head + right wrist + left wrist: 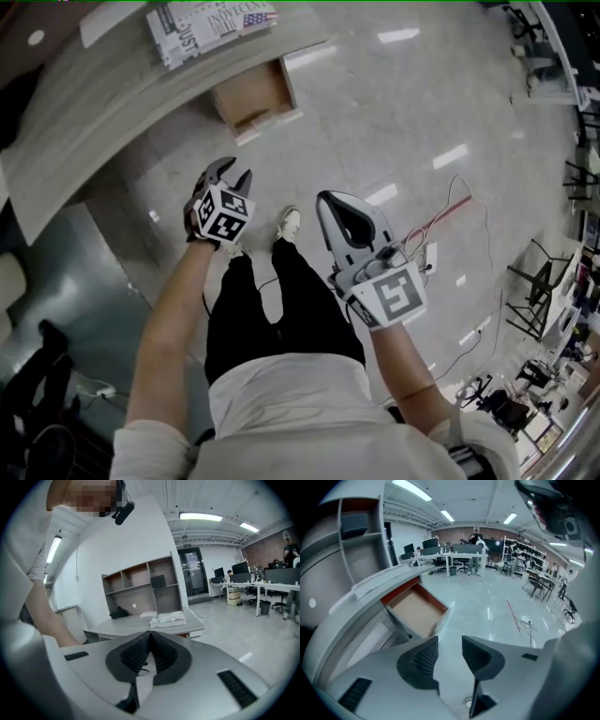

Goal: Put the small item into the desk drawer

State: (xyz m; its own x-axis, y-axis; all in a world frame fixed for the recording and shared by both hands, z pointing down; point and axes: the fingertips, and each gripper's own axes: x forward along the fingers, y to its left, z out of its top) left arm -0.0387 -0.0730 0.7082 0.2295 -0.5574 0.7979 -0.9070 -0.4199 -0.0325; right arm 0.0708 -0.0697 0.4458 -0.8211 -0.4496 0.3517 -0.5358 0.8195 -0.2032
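Note:
The wooden desk drawer [249, 96] stands pulled out from under the pale desk top [112, 89]. Its bare brown bottom [412, 610] shows no item that I can make out. My left gripper [236, 174] hangs over the floor a little below and left of the drawer, jaws open with nothing between them [450, 643]. My right gripper [328, 200] is held further right over the floor, jaws shut tip to tip [150, 633] with nothing visibly held. The small item itself is not seen in any view.
A folded newspaper [211, 23] lies on the desk [140, 626], with a shelf unit [140, 585] behind it. Red and white cables [450, 216] trail over the glossy floor to the right. The person's legs and a shoe [289, 223] stand between the grippers. Office desks and chairs [450, 557] stand further off.

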